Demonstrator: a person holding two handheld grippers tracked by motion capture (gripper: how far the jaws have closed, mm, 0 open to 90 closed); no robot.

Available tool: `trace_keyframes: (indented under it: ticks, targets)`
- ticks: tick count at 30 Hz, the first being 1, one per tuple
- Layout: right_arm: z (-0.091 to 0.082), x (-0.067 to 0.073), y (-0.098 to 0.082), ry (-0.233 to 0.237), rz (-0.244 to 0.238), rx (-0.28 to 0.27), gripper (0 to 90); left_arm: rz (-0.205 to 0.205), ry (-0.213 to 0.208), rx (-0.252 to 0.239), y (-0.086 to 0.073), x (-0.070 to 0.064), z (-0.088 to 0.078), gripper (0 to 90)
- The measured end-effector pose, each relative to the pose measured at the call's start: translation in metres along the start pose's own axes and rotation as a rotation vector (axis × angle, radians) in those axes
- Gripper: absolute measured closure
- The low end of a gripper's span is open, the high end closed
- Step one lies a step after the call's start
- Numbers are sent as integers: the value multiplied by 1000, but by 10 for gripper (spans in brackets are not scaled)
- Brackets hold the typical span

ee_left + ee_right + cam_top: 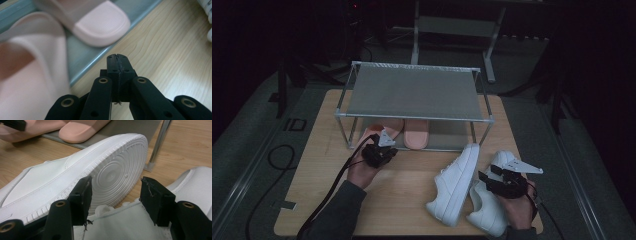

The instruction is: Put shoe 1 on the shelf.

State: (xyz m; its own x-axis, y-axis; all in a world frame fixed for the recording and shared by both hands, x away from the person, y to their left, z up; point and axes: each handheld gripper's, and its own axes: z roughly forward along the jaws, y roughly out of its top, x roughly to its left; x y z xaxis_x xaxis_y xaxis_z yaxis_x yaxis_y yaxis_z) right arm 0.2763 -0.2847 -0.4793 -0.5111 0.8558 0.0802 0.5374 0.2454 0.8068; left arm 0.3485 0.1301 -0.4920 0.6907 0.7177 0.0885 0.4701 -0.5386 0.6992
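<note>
Currently: L gripper (117, 58) jaws closed, empty, slides (100, 22) ahead; R gripper (116, 192) jaws open, sneaker (75, 172) sole ahead.

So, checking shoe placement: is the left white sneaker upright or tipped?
Tipped. The left white sneaker lies on its side, its ridged sole facing the right gripper.

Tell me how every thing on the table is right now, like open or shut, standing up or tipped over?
Left gripper: shut, holding nothing.
Right gripper: open, over a sneaker.
Left white sneaker: tipped on its side, sole showing.
Right white sneaker: upright, under the right gripper.
Pink slippers: flat on the lower shelf.
Shoe rack: standing, top shelf bare.
</note>
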Motion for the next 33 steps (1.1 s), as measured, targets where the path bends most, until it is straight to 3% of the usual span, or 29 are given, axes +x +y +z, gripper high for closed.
trace_keyframes:
  ticks: [6,16,22,33]
  targets:
    - [0,0,0,0,1,1,422,-29,36,12,-20,13,-22,895]
    - [0,0,0,1,2,-2,422,-115,84,25,-56,32,-49,894]
    - [0,0,0,1,1,0,422,-158,114,43,-80,38,-64,894]
    - [0,1,0,-1,-4,0,422,-211,127,103,-111,46,-60,893]
